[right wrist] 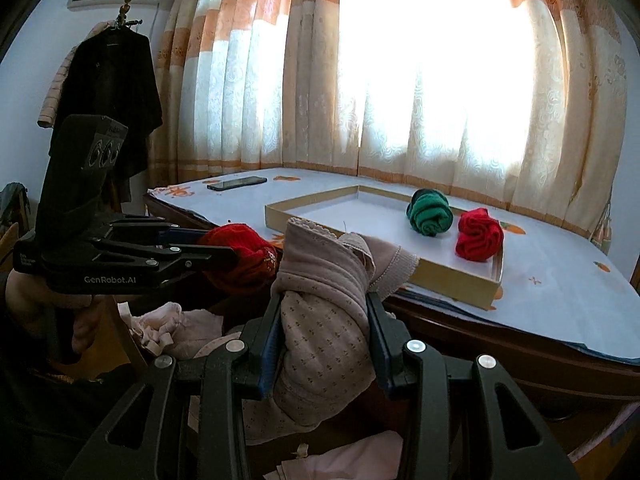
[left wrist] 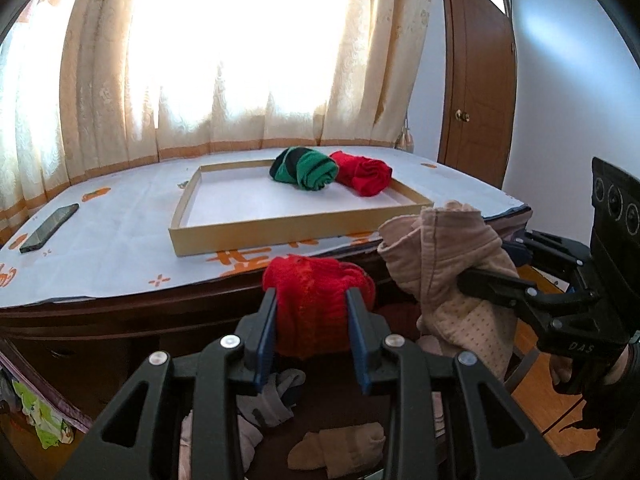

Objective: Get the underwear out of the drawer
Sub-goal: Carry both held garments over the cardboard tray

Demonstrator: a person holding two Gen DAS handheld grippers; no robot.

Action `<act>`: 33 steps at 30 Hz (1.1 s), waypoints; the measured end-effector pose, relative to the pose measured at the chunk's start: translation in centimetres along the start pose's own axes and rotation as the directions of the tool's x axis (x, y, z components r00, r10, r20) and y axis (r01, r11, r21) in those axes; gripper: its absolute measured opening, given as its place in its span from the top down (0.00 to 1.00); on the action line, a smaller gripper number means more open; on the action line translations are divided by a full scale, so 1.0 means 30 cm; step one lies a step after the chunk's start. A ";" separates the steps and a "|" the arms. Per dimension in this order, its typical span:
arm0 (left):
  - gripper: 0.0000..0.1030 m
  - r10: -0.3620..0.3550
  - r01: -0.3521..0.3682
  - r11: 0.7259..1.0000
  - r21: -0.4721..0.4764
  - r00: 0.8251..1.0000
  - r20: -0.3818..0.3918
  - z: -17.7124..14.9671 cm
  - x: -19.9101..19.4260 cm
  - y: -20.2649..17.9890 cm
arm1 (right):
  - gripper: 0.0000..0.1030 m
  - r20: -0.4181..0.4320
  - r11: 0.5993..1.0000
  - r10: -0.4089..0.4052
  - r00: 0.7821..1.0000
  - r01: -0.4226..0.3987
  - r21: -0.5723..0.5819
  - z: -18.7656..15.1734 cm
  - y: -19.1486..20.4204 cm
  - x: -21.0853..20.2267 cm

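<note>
Underwear is being carried from the drawer (left wrist: 320, 440) toward the tray (left wrist: 280, 236) by the tabletop's (left wrist: 120, 240) near edge: the right tool (right wrist: 324, 340) pinches a pink pair (right wrist: 324, 320), the left tool (left wrist: 312, 340) a red roll (left wrist: 316, 300), both lifted clear.

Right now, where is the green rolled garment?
In the left wrist view the green roll lies at the shallow tray's far right end, touching the red roll on its right.
</note>
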State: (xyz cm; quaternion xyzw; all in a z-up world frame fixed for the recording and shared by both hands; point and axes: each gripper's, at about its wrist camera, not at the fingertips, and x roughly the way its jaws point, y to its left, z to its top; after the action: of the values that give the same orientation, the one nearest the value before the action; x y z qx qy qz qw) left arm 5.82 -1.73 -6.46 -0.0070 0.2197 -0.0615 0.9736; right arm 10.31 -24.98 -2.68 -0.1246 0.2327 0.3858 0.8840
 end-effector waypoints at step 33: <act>0.70 0.064 -0.069 0.997 0.031 0.991 0.121 0.030 -0.085 0.000 | 0.60 0.143 1.000 -0.028 0.989 0.029 -0.008 0.059 0.004 -0.065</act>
State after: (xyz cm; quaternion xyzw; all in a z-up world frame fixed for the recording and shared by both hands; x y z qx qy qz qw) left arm 3.90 -1.41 -4.57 0.0136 0.1599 -0.0323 0.9865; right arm 9.61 -25.41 -0.16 -0.1043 0.1650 0.3821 0.9033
